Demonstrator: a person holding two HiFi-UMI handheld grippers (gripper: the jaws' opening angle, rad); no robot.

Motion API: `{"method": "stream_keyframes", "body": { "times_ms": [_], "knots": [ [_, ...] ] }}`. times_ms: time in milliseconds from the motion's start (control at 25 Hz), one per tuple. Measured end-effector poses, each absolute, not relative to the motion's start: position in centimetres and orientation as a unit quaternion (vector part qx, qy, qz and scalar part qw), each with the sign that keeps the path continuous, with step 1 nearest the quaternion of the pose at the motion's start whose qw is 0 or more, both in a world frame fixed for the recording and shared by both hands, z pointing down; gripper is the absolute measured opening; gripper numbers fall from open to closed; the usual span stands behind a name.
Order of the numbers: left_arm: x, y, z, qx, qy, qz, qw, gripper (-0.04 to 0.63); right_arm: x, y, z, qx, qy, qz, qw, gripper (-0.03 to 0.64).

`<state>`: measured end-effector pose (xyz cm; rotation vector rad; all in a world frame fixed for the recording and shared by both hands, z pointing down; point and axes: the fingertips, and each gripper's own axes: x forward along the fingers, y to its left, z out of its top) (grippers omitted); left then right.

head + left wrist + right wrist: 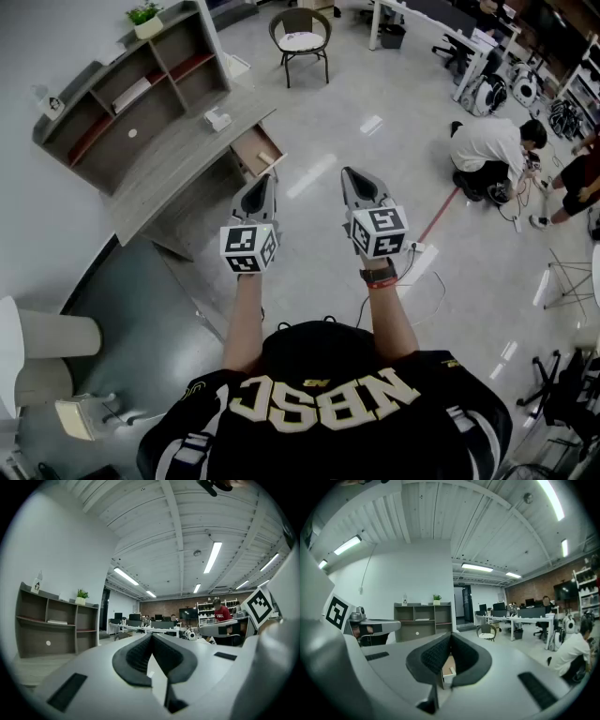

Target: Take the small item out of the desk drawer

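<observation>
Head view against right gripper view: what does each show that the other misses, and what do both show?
Head view only: the person's black shirt and the desk top with a small white item on it. Right gripper view only: the ceiling lights. Both: the right hand-held gripper, shut and empty, the open drawer, the shelf unit and the chair.
</observation>
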<state>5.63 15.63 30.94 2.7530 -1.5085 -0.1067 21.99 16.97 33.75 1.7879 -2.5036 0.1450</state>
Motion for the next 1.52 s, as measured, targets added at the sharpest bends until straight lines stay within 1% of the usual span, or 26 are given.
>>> {"method": "stream_keyframes", "body": {
  "times_ms": [480, 800, 1160, 1320, 1520],
  "knots": [
    [7.9, 17.0, 30.9, 0.873, -0.486, -0.039, 0.001, 0.012, 24.5, 18.3, 33.7, 0.58, -0.814, 0.043, 0.012, 0.009],
    [9.0, 18.6, 33.6, 0.865, -0.501, -0.025, 0.014, 0.012, 26.1, 19.1, 36.2, 0.572, -0.817, 0.068, 0.013, 0.009],
    [7.7, 15.7, 34.9, 0.858, -0.513, -0.026, 0.026, 0.012, 23.9, 15.8, 38.1, 0.549, -0.831, 0.086, 0.025, 0.011],
    [6.6, 12.4, 35.7, 0.855, -0.516, -0.027, 0.033, 0.014, 22.2, 11.8, 38.6, 0.538, -0.837, 0.094, 0.033, 0.012],
    [3.3, 6.6, 35.0, 0.843, -0.537, -0.034, 0.025, 0.012, 18.0, 5.8, 38.4, 0.507, -0.856, 0.092, 0.047, 0.013]
  ]
}}
